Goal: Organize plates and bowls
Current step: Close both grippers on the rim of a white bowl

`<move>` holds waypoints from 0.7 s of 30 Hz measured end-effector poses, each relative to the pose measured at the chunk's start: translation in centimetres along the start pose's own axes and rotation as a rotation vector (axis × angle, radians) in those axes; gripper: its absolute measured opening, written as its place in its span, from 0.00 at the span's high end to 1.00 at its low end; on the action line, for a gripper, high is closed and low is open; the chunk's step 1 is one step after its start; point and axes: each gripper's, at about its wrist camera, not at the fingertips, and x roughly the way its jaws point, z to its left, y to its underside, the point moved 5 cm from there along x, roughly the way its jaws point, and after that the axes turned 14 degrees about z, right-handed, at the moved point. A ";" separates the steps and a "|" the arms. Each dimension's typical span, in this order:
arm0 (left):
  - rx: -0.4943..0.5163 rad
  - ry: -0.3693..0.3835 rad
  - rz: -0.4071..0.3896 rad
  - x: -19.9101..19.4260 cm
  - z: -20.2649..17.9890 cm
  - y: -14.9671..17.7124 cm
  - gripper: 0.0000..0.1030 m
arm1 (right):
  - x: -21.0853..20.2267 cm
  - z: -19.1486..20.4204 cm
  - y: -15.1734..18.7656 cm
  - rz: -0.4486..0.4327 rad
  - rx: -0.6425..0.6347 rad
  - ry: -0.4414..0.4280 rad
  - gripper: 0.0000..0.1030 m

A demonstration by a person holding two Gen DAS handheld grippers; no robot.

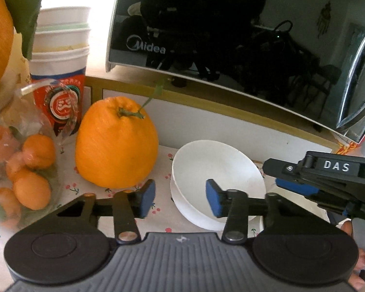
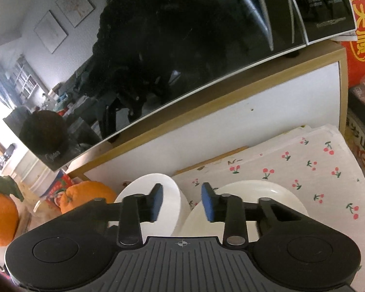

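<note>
A white bowl (image 1: 216,168) sits tilted on the cherry-print cloth (image 1: 163,216), seemingly stacked on a second white bowl below it. My left gripper (image 1: 180,200) is open and empty, just in front of the bowl's left rim. In the right wrist view the same bowl (image 2: 168,194) lies left of a white plate (image 2: 267,192). My right gripper (image 2: 181,203) is open and empty above the gap between bowl and plate. It also shows in the left wrist view (image 1: 328,177) at the right, beside the bowl.
A large orange fruit (image 1: 116,143) stands left of the bowl. A bag of small oranges (image 1: 24,170) and stacked paper cups (image 1: 60,56) are further left. A black Midea microwave (image 1: 231,29) sits on a white cabinet (image 2: 219,131) behind. A red package (image 2: 362,36) is at the right.
</note>
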 end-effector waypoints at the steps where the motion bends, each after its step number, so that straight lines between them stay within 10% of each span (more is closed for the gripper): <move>1: 0.001 0.002 0.003 0.0 0.0 0.0 0.67 | 0.1 0.0 0.1 0.001 -0.001 0.000 0.76; 6: 0.001 -0.002 0.020 -0.2 -0.3 0.2 0.82 | 0.8 0.3 0.4 0.014 -0.005 -0.010 0.81; 21: -0.002 -0.018 0.000 -2.6 -0.4 0.3 0.86 | -0.1 1.5 0.9 0.007 -0.021 -0.021 0.89</move>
